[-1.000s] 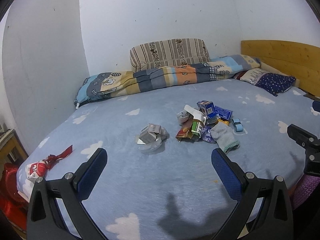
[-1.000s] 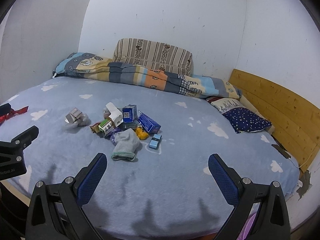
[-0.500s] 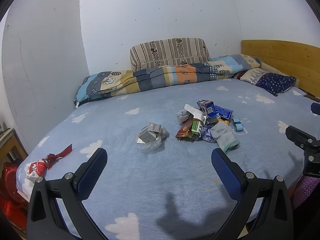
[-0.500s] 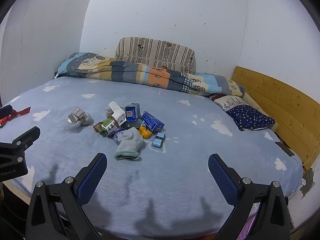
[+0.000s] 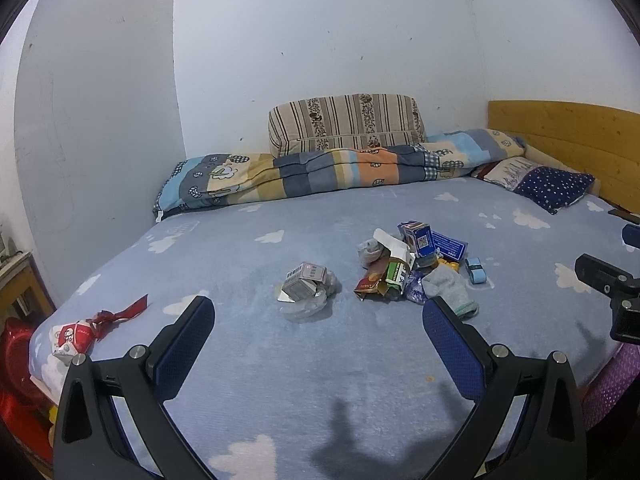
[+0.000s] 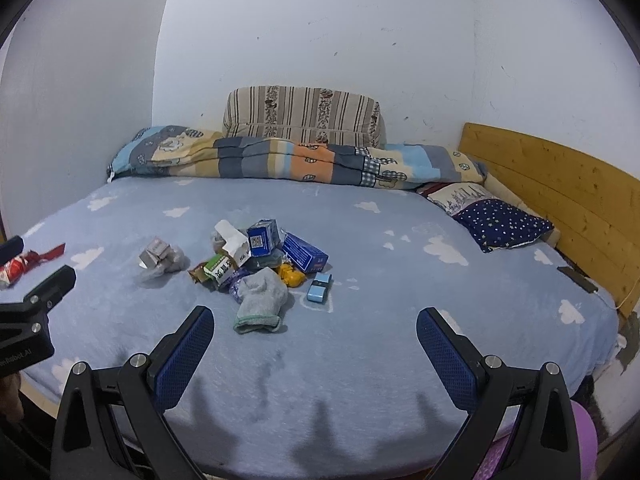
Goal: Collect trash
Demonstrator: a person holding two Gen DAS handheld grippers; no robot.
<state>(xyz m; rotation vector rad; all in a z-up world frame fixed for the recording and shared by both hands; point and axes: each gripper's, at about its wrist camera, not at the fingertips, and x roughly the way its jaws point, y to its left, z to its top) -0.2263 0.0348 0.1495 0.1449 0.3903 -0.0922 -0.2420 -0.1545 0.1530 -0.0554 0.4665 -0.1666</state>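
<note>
A heap of trash (image 5: 408, 264) (image 6: 260, 256) lies mid-bed: blue cartons, a green-and-white box, a brown wrapper, a white box, a yellow scrap. A grey sock (image 5: 450, 290) (image 6: 260, 300) lies at its near side, and a small light-blue box (image 5: 476, 274) (image 6: 319, 289) sits to the right. A crumpled grey box on clear plastic (image 5: 306, 286) (image 6: 160, 258) lies apart to the left. A red-and-white wrapper (image 5: 84, 330) (image 6: 24, 264) rests at the bed's left edge. My left gripper (image 5: 318, 320) and right gripper (image 6: 314, 330) both hover open and empty above the bed's near part.
The blue cloud-print bed (image 5: 320, 380) (image 6: 400, 300) has a rolled patchwork quilt (image 5: 320, 170), a striped cushion (image 5: 346, 122) and a star-print pillow (image 6: 502, 222) along the far side. A wooden headboard (image 6: 560, 184) stands right. A red object (image 5: 20, 380) and wooden stand are at left.
Both views have shifted slightly upward and back, so the trash heap sits a little lower in frame. Nothing on the bed has moved; both grippers stay open.
</note>
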